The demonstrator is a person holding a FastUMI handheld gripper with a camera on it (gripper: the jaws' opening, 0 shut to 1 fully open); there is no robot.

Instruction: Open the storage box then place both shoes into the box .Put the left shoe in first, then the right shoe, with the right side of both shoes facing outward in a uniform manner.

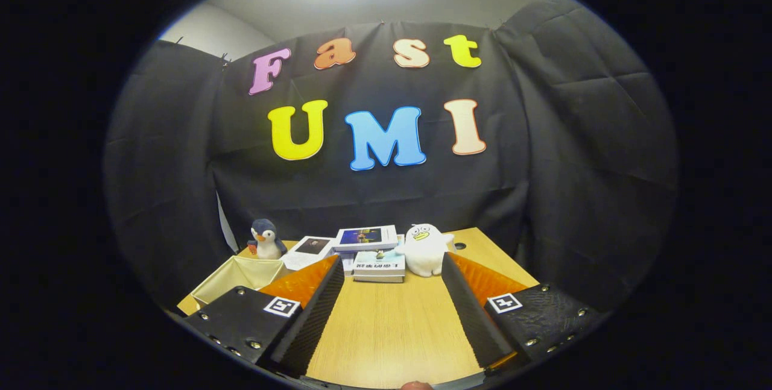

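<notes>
Fingers of your gripper (392,293) stand wide apart and hold nothing, with bare table (386,330) between them. The open cream storage box (238,278) sits just beside the left finger, before the penguin toy (265,239). I judge you should turn toward it slowly.

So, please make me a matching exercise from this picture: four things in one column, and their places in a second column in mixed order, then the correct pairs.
Things:
1. penguin toy
2. white duck toy
3. fabric box
4. gripper

Places:
A. open, bare wooden table between its fingers
B. beside the books, beyond the fingers
C. behind the fabric box, near the black cloth wall
D. at the table edge, in front of the penguin toy

Pairs: 1-C, 2-B, 3-D, 4-A
</notes>
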